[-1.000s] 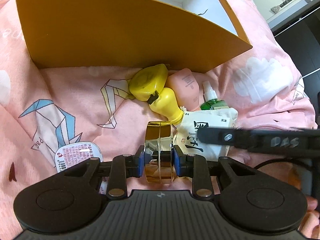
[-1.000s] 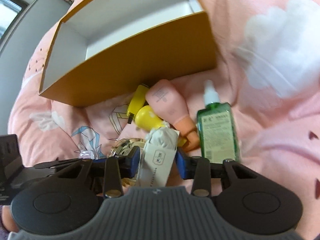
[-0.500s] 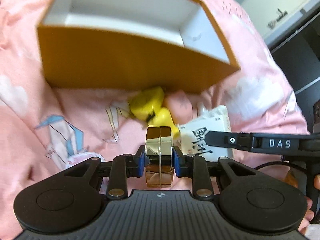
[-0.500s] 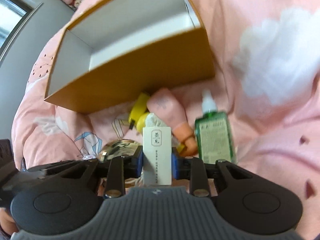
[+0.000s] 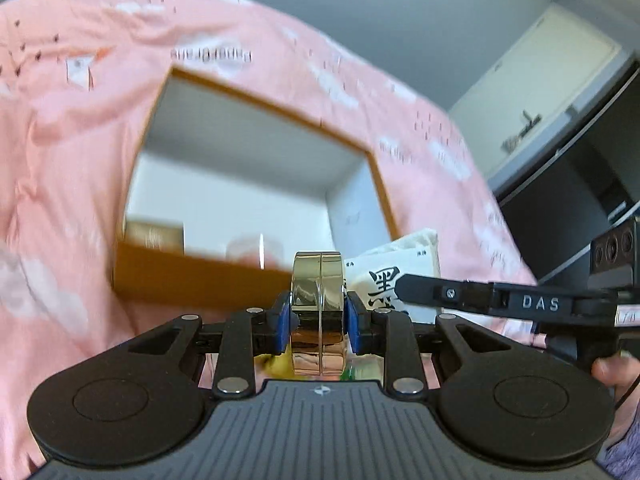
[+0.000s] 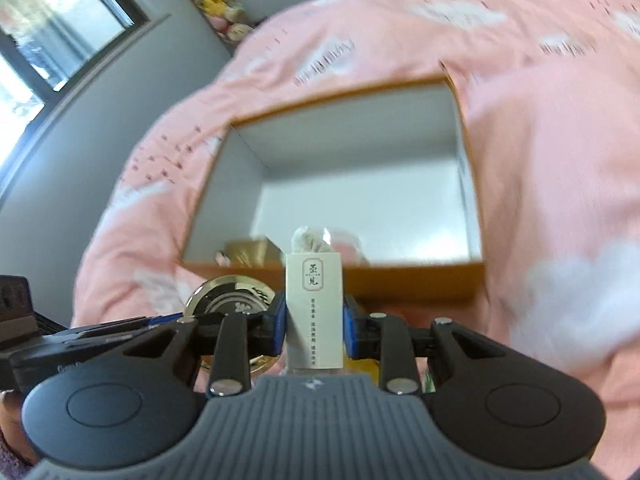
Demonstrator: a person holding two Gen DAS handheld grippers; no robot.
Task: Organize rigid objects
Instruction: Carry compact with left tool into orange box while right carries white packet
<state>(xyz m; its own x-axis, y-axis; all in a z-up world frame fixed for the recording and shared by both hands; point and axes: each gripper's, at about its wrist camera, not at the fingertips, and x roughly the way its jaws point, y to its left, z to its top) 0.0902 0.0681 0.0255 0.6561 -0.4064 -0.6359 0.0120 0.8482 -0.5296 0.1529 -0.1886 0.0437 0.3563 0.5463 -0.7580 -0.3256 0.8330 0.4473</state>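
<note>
My left gripper (image 5: 318, 320) is shut on a round gold tin (image 5: 318, 304), held on edge in the air just before the near wall of an open orange box (image 5: 192, 276). My right gripper (image 6: 314, 324) is shut on a white packet with black characters (image 6: 314, 300); that packet also shows in the left wrist view (image 5: 396, 264). The gold tin shows to the left in the right wrist view (image 6: 228, 296). The orange box (image 6: 400, 276) has a white inside and holds a gold carton (image 6: 252, 250) and a pale pink item (image 6: 344, 248) near its front wall.
The box lies on a pink bedspread with white clouds (image 5: 60, 160). A grey wall and a window (image 6: 60, 32) stand at the left, with plush toys (image 6: 220, 0) behind the bed. A dark cabinet (image 5: 580, 184) stands at the right.
Both grippers have risen and tilted up with their loads, moving toward the box. The box's inside now shows in both views; the yellow, pink and green bottles have dropped below the grippers.
</note>
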